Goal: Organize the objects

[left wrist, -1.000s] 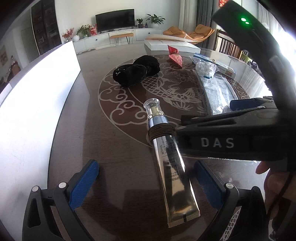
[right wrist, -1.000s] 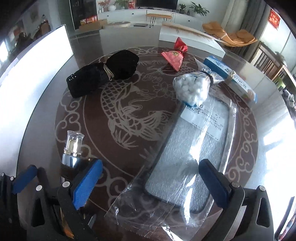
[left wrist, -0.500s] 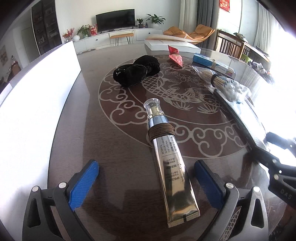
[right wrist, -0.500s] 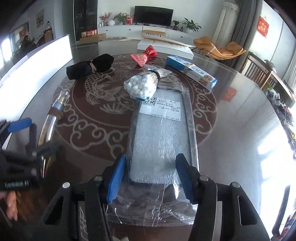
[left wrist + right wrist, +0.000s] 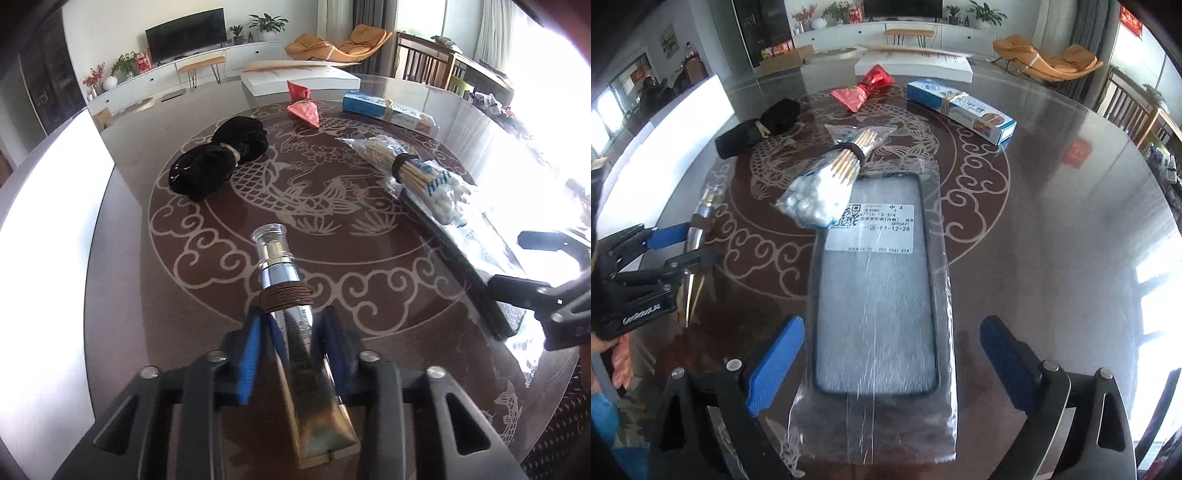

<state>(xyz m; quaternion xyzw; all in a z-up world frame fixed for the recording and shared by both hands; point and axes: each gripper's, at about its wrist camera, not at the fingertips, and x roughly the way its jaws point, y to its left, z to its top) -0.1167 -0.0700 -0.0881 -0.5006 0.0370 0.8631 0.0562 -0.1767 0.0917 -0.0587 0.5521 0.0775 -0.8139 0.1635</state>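
My left gripper [image 5: 291,328] is shut on a silver cream tube [image 5: 291,314] with a clear cap and a brown band round its neck; the tube lies along the dark table. It also shows at the left of the right wrist view [image 5: 696,240], held by the left gripper [image 5: 685,247]. My right gripper [image 5: 892,354] is open and straddles the near end of a phone case in clear plastic wrap [image 5: 879,295], seen too in the left wrist view [image 5: 476,258]. A bag of cotton swabs [image 5: 827,184] lies across the case's far end.
On the round patterned table [image 5: 1052,221] lie a rolled black cloth [image 5: 218,162], a red pouch [image 5: 862,90], a blue and white box [image 5: 960,109] and a white flat box [image 5: 299,75] at the far edge. A white panel [image 5: 48,258] runs along the left.
My left gripper has closed on the cream tube, having been wide open around it. My right gripper pulled back to the near end of the phone case, narrowed, then opened wide again.
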